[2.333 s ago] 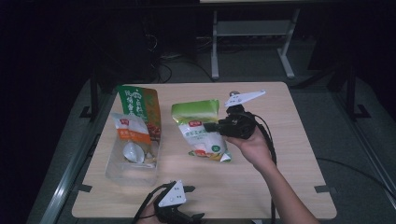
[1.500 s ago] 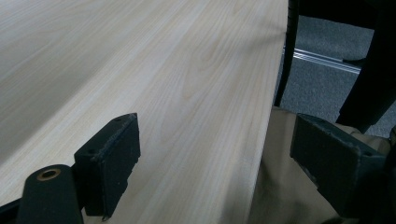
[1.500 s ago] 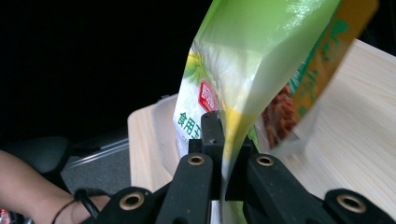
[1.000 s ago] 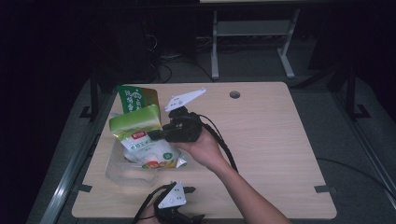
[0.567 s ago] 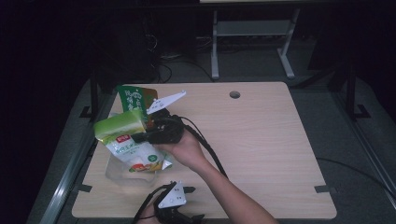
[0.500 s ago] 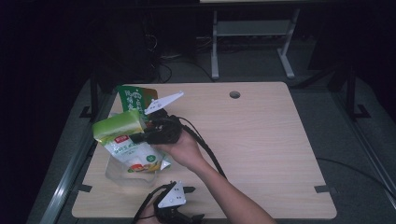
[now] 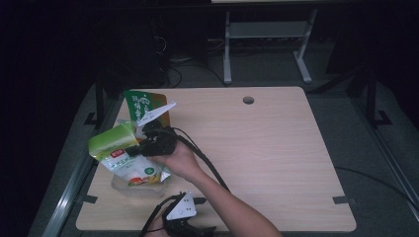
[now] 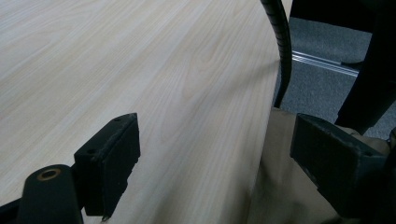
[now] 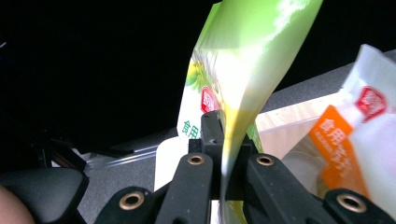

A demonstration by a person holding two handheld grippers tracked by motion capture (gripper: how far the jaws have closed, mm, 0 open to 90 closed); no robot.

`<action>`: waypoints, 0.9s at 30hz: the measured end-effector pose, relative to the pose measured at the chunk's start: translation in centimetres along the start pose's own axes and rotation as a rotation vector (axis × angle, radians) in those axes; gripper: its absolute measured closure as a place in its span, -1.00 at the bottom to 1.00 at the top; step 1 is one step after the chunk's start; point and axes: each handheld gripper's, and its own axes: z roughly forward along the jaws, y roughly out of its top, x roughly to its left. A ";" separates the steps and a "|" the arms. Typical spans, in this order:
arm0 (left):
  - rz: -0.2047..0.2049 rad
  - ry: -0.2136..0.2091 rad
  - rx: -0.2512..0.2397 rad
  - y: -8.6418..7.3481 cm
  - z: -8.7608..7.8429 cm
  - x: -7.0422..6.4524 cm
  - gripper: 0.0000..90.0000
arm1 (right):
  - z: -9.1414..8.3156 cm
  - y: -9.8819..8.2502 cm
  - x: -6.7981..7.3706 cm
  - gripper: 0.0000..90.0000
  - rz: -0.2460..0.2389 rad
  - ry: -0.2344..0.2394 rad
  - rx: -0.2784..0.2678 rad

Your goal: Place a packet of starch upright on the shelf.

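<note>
— Right gripper (image 7: 141,148) first: what has it got?

— Its jaws are clamped on a green-and-white pouch (image 7: 123,155). In the right gripper view the pads pinch the thin film of the pouch (image 9: 233,93) edge-on, with the green top curling up above them.

— Where is the pouch, then?

— In the high view it hangs off the gripper over the left end of the counter (image 7: 276,148), right above a clear plastic tub (image 7: 129,183). Whether its lower corner touches the tub I cannot tell.

— Anything in the tub?

— The right gripper view shows a white packet with an orange label (image 9: 355,140) just beside the held pouch; it seems to sit in the tub, whose pale rim shows behind it.

— What else is nearby?

— A dark green bag (image 7: 141,103) stands upright just behind the gripper, close to the counter's far left edge.

— And the other one?

— Left gripper (image 7: 180,219) sits at the near edge of the counter, low, well apart from the pouch. In the left gripper view its jaws stand wide apart with nothing between them, just bare wood, and the right gripper's cable (image 8: 279,42) runs past beyond.
</note>
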 end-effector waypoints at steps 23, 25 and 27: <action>0.005 -0.012 -0.012 0.0 0.0 -0.2 -0.65 | 4.3 -0.9 -1.9 0.92 0.023 0.025 0.117; 0.000 -0.015 -0.012 0.0 0.1 -0.2 -0.65 | 4.0 -1.0 -2.2 0.89 0.034 0.028 0.123; -0.001 -0.014 -0.010 0.0 0.1 -0.3 -0.65 | 3.8 -1.1 -2.2 0.85 0.010 0.017 0.133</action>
